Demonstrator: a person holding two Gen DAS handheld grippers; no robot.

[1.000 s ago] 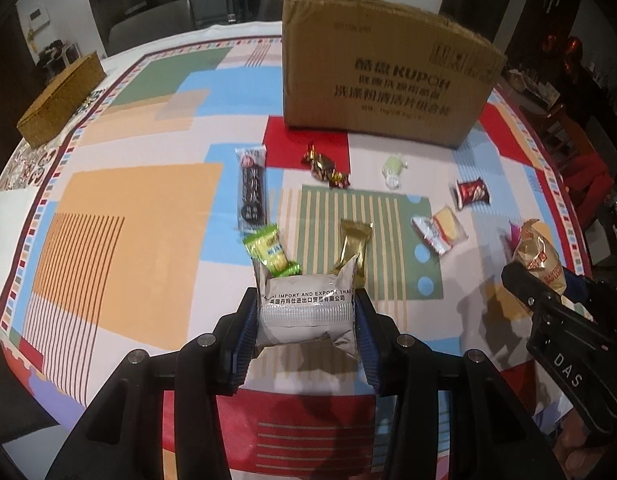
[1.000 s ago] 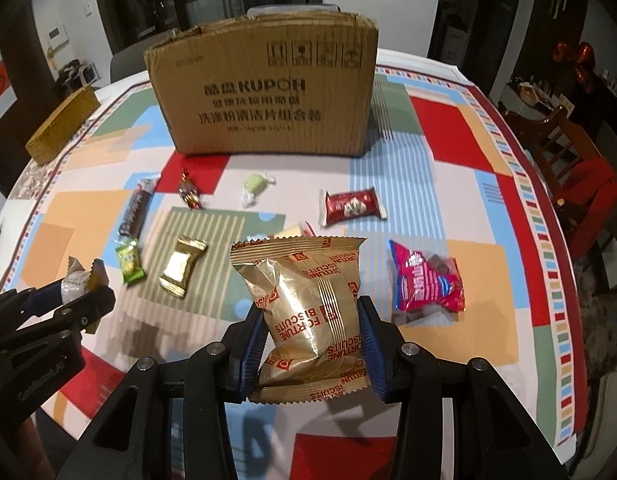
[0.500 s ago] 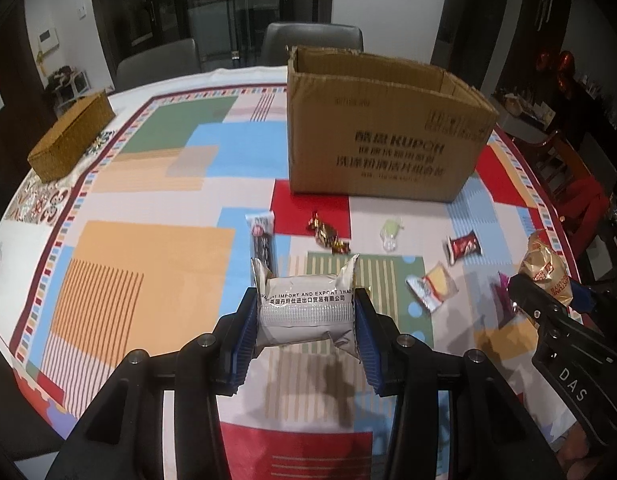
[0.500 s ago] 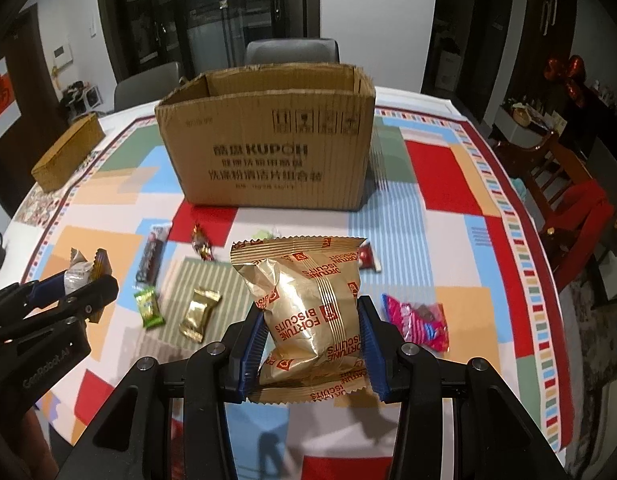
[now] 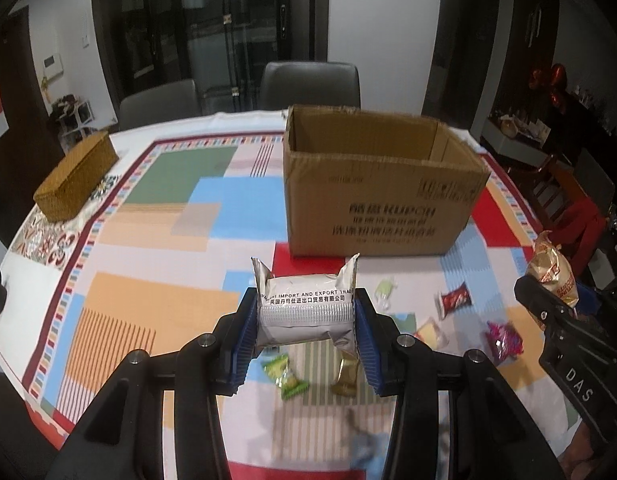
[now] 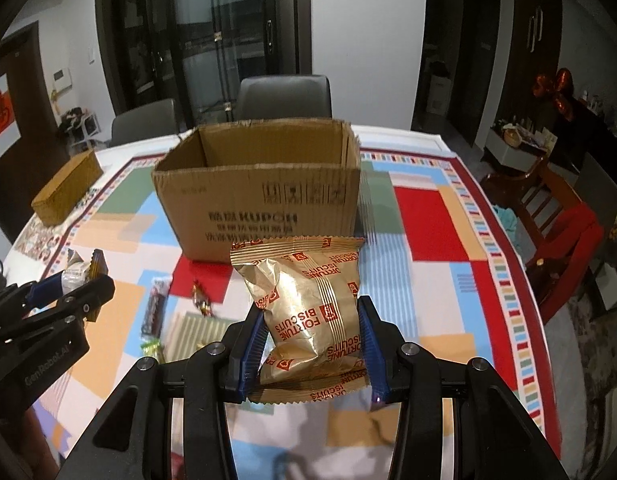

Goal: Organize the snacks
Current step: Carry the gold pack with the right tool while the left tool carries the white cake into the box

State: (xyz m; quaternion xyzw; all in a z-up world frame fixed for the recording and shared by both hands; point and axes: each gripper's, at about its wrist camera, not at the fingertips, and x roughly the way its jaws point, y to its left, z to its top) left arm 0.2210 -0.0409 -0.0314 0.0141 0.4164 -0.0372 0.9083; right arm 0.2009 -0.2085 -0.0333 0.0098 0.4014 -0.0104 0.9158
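Pinched between the left gripper [image 5: 306, 330], a silver foil packet [image 5: 306, 306] was held at lower centre; the Fortune Biscuits pack [image 6: 308, 312] was clamped by the right gripper [image 6: 310, 344]. Either could be snagged on the cardboard box [image 5: 372, 184] rim, upper centre.

Both wrist cameras looked forward and down along their own fingers, raised above the table [image 5: 156, 240]. The left view faced the box [image 5: 382, 196] from its left, the right view from its right [image 6: 260, 196]. Both shared the box and snacks.
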